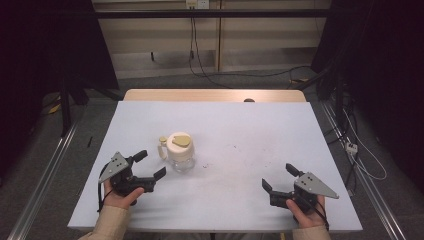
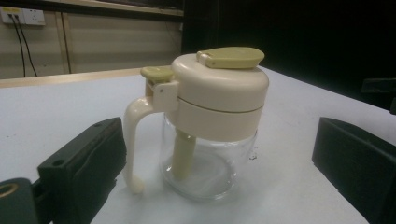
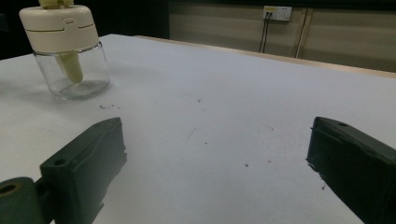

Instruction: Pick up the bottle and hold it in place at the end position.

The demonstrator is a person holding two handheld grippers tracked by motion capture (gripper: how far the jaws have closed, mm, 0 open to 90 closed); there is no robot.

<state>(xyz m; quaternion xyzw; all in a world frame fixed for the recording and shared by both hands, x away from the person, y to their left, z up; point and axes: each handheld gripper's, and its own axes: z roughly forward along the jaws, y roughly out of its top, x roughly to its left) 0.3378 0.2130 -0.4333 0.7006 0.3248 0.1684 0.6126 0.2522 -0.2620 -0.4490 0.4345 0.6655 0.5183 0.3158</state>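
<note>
Item: lidded glass jar [image 1: 180, 151], upright.
Stood just ahead of left gripper [image 1: 149, 164], jaws spread, apparently empty; right gripper [image 1: 279, 177], unclenched, farther off.

Glass jar [image 1: 180, 148] on table [image 1: 260, 130]

Two black jaws of the right gripper [image 3: 217, 163] spread wide over the white table [image 3: 224, 107], nothing between them. Glass jar [image 3: 70, 51] with cream lid and pale green tube inside, upright at top left, well apart. Wall socket [image 3: 277, 12] far behind.
</note>
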